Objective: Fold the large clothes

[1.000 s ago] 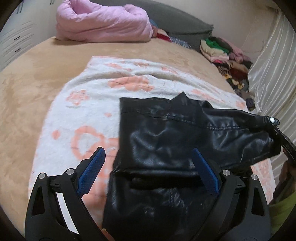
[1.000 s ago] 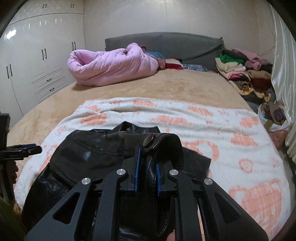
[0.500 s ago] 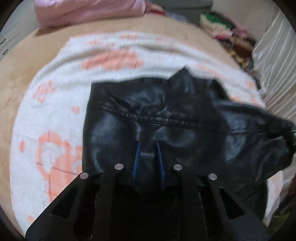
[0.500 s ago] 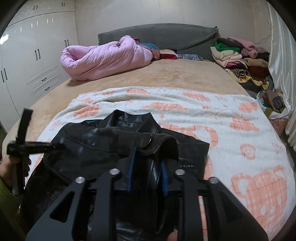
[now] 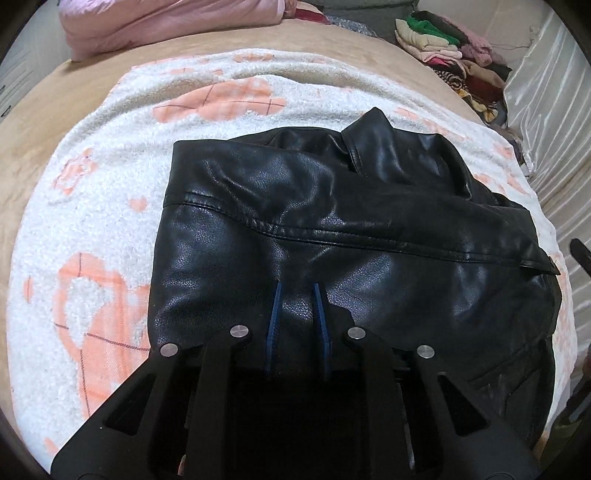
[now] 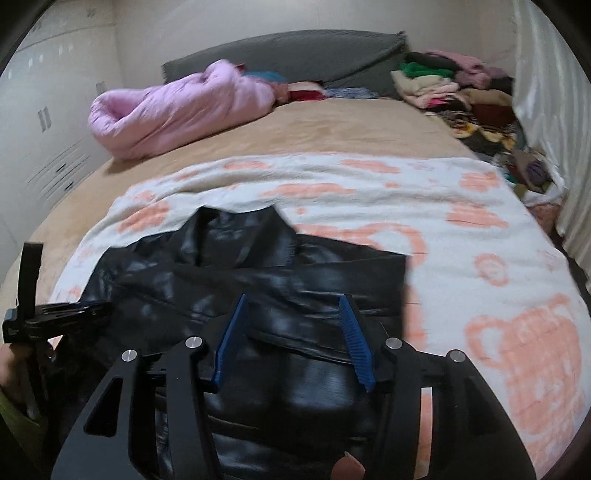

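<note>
Now the left claw (image 5: 297, 295) pinches a fold of the black leather jacket (image 5: 369, 206) on the bed's blanket (image 5: 92, 236); the right claw (image 6: 293, 314), just opening, stands apart above it.

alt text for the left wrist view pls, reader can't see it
The left gripper is pinched shut on a fold of a black leather jacket lying on a white blanket with peach patterns spread over a tan bed. A pink quilt and a pile of folded clothes sit at the far end.
</note>
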`<move>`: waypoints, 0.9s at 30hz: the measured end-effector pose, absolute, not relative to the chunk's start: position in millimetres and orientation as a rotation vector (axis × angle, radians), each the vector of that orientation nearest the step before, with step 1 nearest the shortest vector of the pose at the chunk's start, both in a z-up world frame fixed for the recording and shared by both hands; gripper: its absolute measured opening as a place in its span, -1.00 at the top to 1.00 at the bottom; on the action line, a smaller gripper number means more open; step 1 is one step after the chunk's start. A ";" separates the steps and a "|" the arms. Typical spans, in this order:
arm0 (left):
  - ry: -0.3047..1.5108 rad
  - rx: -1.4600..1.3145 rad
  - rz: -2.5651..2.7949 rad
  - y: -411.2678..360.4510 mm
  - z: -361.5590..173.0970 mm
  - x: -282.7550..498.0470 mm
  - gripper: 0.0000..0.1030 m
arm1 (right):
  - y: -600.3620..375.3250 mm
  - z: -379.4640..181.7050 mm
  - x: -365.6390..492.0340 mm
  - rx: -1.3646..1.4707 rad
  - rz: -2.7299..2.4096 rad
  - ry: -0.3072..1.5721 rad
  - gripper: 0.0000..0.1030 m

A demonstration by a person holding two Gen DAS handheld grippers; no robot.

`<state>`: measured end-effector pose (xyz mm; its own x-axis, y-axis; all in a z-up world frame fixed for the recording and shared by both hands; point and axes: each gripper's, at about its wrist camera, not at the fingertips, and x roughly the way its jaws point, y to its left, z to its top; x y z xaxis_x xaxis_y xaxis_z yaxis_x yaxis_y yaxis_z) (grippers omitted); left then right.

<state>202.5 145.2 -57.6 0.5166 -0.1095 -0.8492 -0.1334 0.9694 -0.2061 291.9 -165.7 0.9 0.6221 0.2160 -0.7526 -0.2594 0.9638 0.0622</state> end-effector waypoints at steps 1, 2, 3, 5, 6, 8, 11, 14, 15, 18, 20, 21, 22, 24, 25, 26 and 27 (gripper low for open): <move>1.029 -0.264 0.013 146.1 -57.8 202.0 0.78 | -156.3 -1.7 292.7 -0.066 0.283 0.864 0.03; 1.028 -0.269 0.013 146.7 -57.7 201.5 0.78 | -146.2 -5.1 295.3 -0.084 0.289 0.872 0.03; 1.026 -0.270 0.012 147.0 -57.5 200.7 0.78 | -134.9 -9.3 298.1 -0.104 0.289 0.882 0.03; 1.023 -0.263 0.010 147.0 -57.4 199.3 0.78 | -118.8 -16.5 303.2 -0.116 0.309 0.899 0.03; 1.022 -0.261 0.008 147.1 -57.4 199.0 0.78 | -111.9 -20.7 305.7 -0.123 0.312 0.909 0.03; 1.019 -0.264 0.005 147.2 -57.3 198.7 0.78 | -104.2 -30.6 310.9 -0.127 0.301 0.939 0.02; 1.017 -0.264 0.001 147.8 -57.9 198.6 0.78 | -101.0 -54.2 323.0 -0.167 0.248 1.022 0.03; 1.014 -0.257 -0.005 146.6 -58.9 199.5 0.78 | -105.1 -85.4 334.0 -0.166 0.251 1.112 0.05; 1.013 -0.255 -0.007 146.3 -59.5 199.8 0.78 | -107.5 -88.9 335.3 -0.147 0.253 1.116 0.05; 1.002 -0.247 -0.008 144.6 -60.1 199.9 0.79 | -109.8 -86.3 334.5 -0.117 0.255 1.101 0.05; 0.987 -0.250 -0.017 145.0 -58.8 198.7 0.79 | -114.0 -76.1 327.4 -0.090 0.278 1.062 0.06; 0.977 -0.248 -0.021 145.2 -56.8 197.0 0.79 | -116.9 -69.3 323.9 -0.070 0.291 1.043 0.06; 0.960 -0.247 -0.024 145.4 -52.2 193.4 0.79 | -121.5 -60.8 318.0 -0.042 0.309 1.018 0.04; 0.932 -0.271 -0.033 148.5 -43.1 183.6 0.73 | -131.3 -43.4 302.9 -0.016 0.321 0.972 0.03; 0.922 -0.283 -0.035 148.7 -39.6 179.9 0.68 | -134.8 -36.9 296.3 -0.013 0.330 0.951 -0.01; 0.913 -0.286 -0.030 147.8 -36.1 175.4 0.66 | -137.1 -31.9 291.5 -0.011 0.341 0.935 -0.04; 0.906 -0.280 -0.024 146.1 -33.1 170.9 0.63 | -139.2 -26.6 283.8 -0.015 0.349 0.917 -0.11</move>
<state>170.9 146.1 -33.1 0.6194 -0.1383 -0.7728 -0.0968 0.9634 -0.2499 283.8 -139.2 -26.6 0.5556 0.2894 -0.7794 -0.3023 0.9436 0.1349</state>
